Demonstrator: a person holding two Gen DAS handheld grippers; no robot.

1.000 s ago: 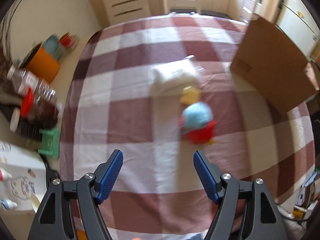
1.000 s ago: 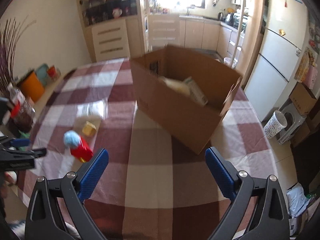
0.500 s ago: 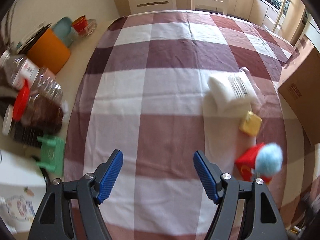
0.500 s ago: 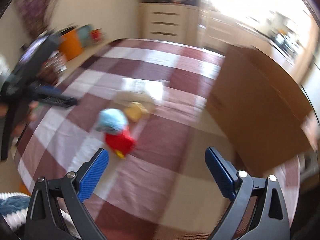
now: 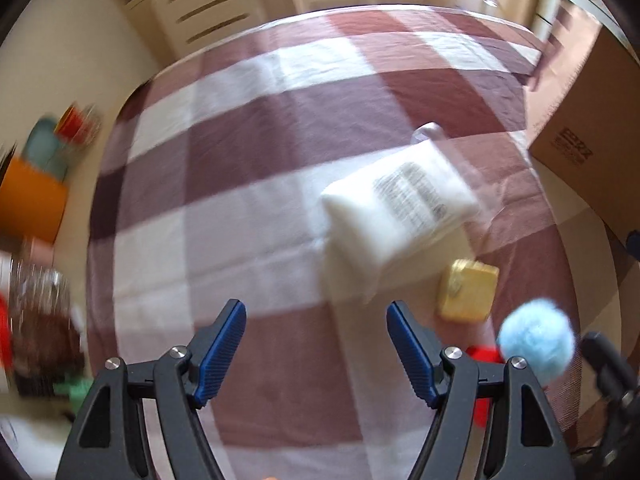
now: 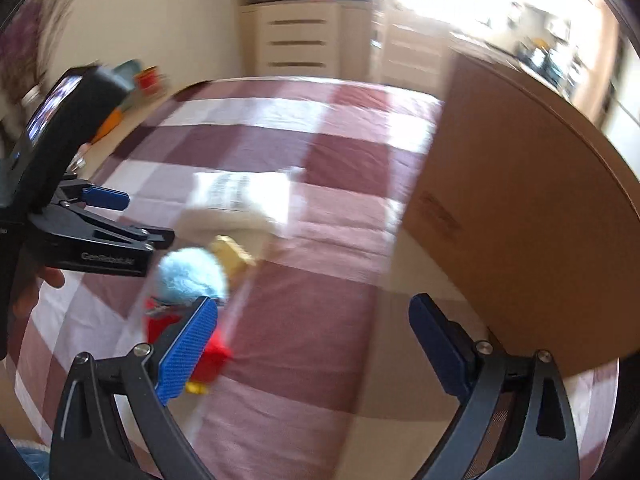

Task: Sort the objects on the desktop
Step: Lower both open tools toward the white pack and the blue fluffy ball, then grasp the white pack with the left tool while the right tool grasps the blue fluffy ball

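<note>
Both tools are on the approach, nothing picked yet. The left tool (image 5: 316, 348) is released and empty above the checked maroon-and-white cloth on the bench (image 5: 248, 152). The right tool (image 6: 314, 344) is likewise spread with nothing between its pads.

Landmark: the white plastic-wrapped packet with a printed label (image 5: 396, 208), lying flat mid-bench. Just beside its near corner sits the small yellow block (image 5: 468, 290); past that is the fluffy pale-blue ball on a red toy (image 5: 536, 342), close to the left pad of the right tool. The open brown cardboard box (image 6: 520, 216) stands right of the packet, apart from it.

Likely next: drop onto one item, close, carry to the box. Bare cloth left of the packet gives free room; the box wall crowds the right tool.
</note>
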